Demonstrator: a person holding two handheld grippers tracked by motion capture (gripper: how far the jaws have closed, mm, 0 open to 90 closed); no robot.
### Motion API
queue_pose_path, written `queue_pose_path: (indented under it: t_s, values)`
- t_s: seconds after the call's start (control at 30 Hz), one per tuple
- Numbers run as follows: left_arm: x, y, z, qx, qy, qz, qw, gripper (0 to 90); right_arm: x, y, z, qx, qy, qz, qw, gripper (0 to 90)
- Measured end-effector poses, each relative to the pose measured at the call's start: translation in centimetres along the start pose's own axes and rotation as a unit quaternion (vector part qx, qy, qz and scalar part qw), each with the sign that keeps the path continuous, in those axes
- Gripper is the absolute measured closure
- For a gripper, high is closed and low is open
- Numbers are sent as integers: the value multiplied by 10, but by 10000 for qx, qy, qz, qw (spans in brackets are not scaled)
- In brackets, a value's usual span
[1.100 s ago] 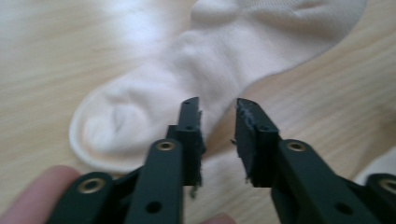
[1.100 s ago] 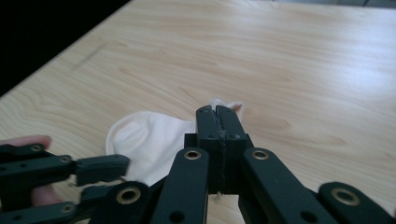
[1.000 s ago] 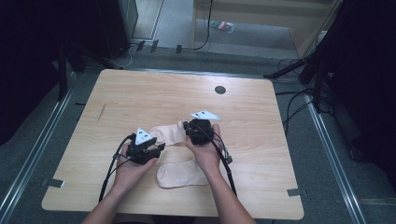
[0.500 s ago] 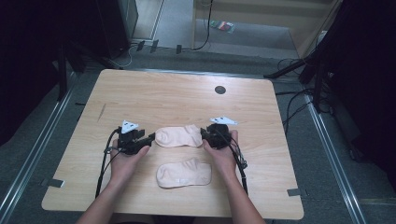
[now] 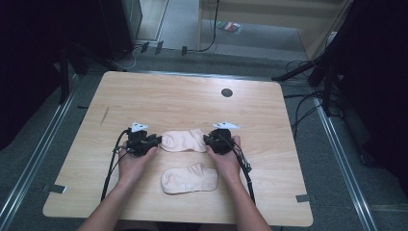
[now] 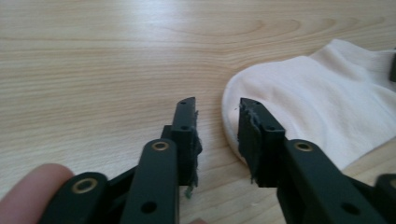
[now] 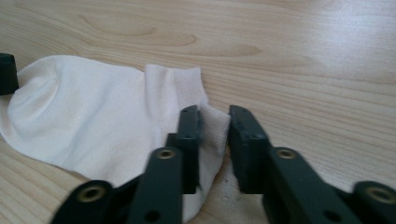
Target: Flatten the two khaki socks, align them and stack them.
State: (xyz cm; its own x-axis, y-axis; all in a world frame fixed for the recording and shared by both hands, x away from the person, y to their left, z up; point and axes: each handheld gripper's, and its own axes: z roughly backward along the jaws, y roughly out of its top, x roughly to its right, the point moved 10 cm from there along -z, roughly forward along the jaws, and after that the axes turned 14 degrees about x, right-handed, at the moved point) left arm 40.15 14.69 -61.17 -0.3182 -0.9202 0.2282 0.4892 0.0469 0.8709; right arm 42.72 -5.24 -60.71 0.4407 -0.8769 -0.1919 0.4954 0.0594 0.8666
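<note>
Two pale pink socks lie flat on the wooden table (image 5: 183, 96). The farther sock (image 5: 183, 140) stretches between my grippers, and the nearer sock (image 5: 189, 179) lies between the person's forearms. My left gripper (image 5: 158, 140) is at the farther sock's toe. In the left gripper view its jaws (image 6: 217, 105) have just been closing. A gap of bare wood shows between them, with the toe (image 6: 317, 98) beside the right jaw. My right gripper (image 5: 208, 139) is at the cuff. Its jaws (image 7: 215, 114) have just been closing and pinch the cuff's corner (image 7: 215, 128).
A small dark round hole (image 5: 226, 92) sits in the table's far right part. Black cables (image 5: 111, 166) trail from both grippers toward the near edge. Metal rails and floor cables run around the table.
The farther sock, bunched over the nearer one a second ago, has been drawn out and laid flat beyond it. Both grippers moved apart to its two ends and lower.
</note>
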Motion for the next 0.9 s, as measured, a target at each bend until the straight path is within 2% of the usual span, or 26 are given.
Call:
queue_pose_path:
  t_s: [0.1, 0.17, 0.23, 0.33, 0.47, 0.7, 0.77, 0.9]
  values:
    - [3, -1, -2, -78, -128, -128, 9998, 833, 0, 1, 2, -5, 52, -65, 10000, 873]
    - [4, -1, -2, -66, -169, -105, 9998, 900, -1, 2, 3, -5, 88, -31, 10000, 878]
    - [6, -2, 0, -119, -260, -88, 9996, 900, -2, 4, 5, 42, 70, 99, 9999, 879]
    - [11, 1, 5, -81, -386, -171, 9991, 900, -5, 10, 12, 165, 80, 173, 9997, 880]
    - [18, 10, 16, 93, -514, -143, 9985, 900, -7, 20, 23, 354, 94, 307, 9989, 881]
    - [35, 18, 38, 266, -791, -113, 9965, 900, -12, 34, 49, 595, 86, 366, 9975, 881]
    - [39, 18, 45, 330, -835, -41, 9960, 900, -12, 36, 57, 649, 72, 348, 9973, 881]
    - [46, 15, 56, 375, -890, -34, 9953, 900, -15, 34, 71, 687, 71, 309, 9971, 882]
